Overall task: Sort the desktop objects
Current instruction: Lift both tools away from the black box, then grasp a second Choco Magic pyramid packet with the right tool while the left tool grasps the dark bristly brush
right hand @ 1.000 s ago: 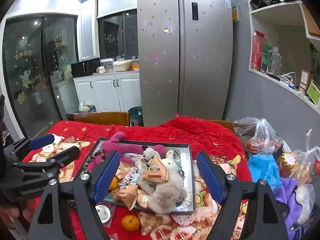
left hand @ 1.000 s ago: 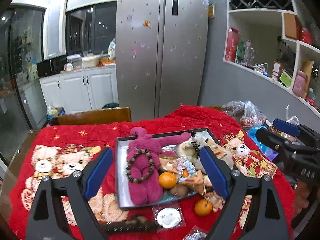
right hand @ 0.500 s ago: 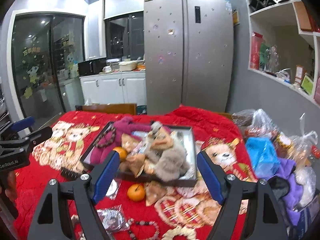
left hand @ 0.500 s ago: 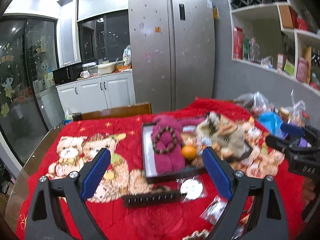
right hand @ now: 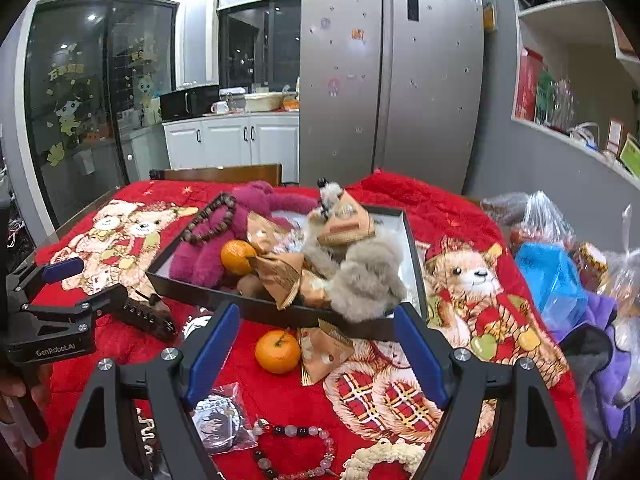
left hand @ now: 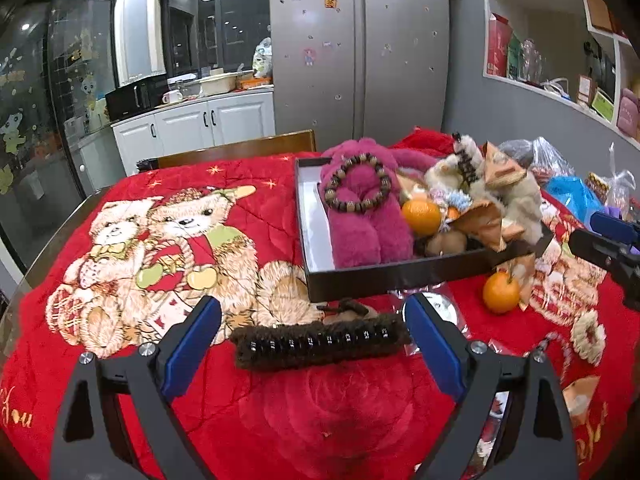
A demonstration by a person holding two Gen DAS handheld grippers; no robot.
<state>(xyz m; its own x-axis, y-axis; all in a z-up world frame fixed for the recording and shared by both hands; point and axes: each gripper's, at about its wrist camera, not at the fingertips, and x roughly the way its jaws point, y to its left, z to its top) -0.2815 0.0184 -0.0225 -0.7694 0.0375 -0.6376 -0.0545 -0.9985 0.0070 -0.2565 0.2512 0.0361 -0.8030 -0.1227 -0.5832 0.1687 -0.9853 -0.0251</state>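
Observation:
A black box [left hand: 392, 276] on the red bear cloth holds a magenta plush [left hand: 360, 224] with a wooden bead bracelet [left hand: 357, 188] on it, a tangerine [left hand: 421, 216], paper packets and a grey plush [right hand: 368, 276]. My left gripper [left hand: 312, 344] is open low over the cloth. A brown furry strip with beads [left hand: 320, 342] lies between its fingers, untouched. My right gripper [right hand: 314, 350] is open too, and a loose tangerine [right hand: 277, 351] and a paper packet [right hand: 324, 350] lie between its fingers on the cloth. The left gripper [right hand: 86, 284] shows at the left edge of the right wrist view.
Plastic bags and purple cloth [right hand: 552, 280] crowd the table's right side. A glass bead bracelet [right hand: 296, 452], a round bagged item [right hand: 218, 420] and a cream knitted ring [right hand: 384, 456] lie near the front edge. A wooden chair back [left hand: 240, 148] stands behind the table.
Both grippers have come down toward the cloth. The brown strip now lies between the left fingers, and the loose tangerine between the right fingers. Both stay open.

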